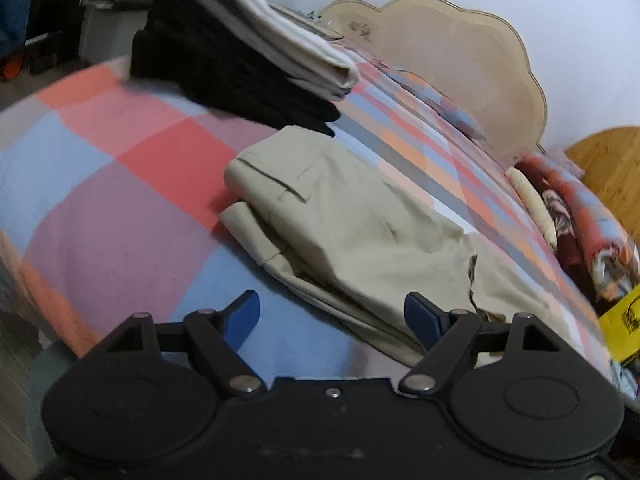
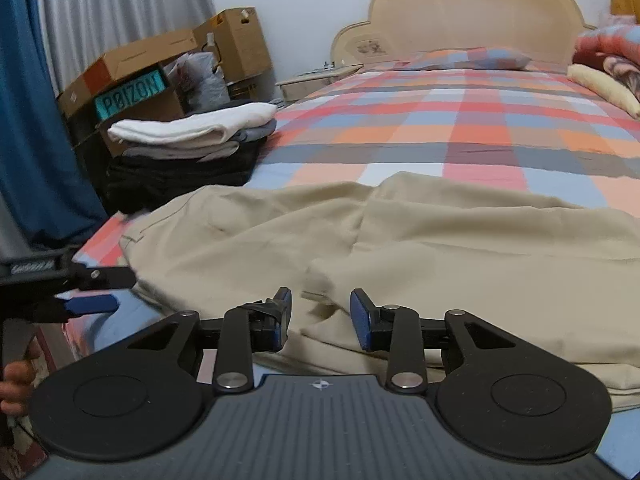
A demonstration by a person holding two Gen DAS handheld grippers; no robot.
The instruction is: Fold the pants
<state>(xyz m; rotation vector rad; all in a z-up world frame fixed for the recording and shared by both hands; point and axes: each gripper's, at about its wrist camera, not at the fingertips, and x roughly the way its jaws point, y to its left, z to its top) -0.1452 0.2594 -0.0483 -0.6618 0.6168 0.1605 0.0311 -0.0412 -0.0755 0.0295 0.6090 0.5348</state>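
Left wrist view first: the left tool (image 1: 332,320) hangs over the near edge of the bed covered in a checked red, blue and lilac sheet (image 1: 120,184), its blue-padded fingers spread wide and holding nothing. The partly folded beige cotton pants (image 1: 352,240) lie just ahead and a little to the right of it, their long axis running from the waistband end at the upper left down toward the lower right, so the nearest folded edge sits by the right-hand finger. Beyond them, a stack of folded white and black clothes (image 1: 240,60) rests at the far side of the bed. Right wrist view next: the right tool (image 2: 320,320) is also spread and empty, hovering directly over the near hem of the beige pants (image 2: 400,248), which stretch broadly across the bed from left to right. The left tool (image 2: 90,304) shows at the left edge, just beside the pants' left end. I judge each tool to be placed at one end, the right one nearer to the cloth, ready to pinch an edge for the next fold.
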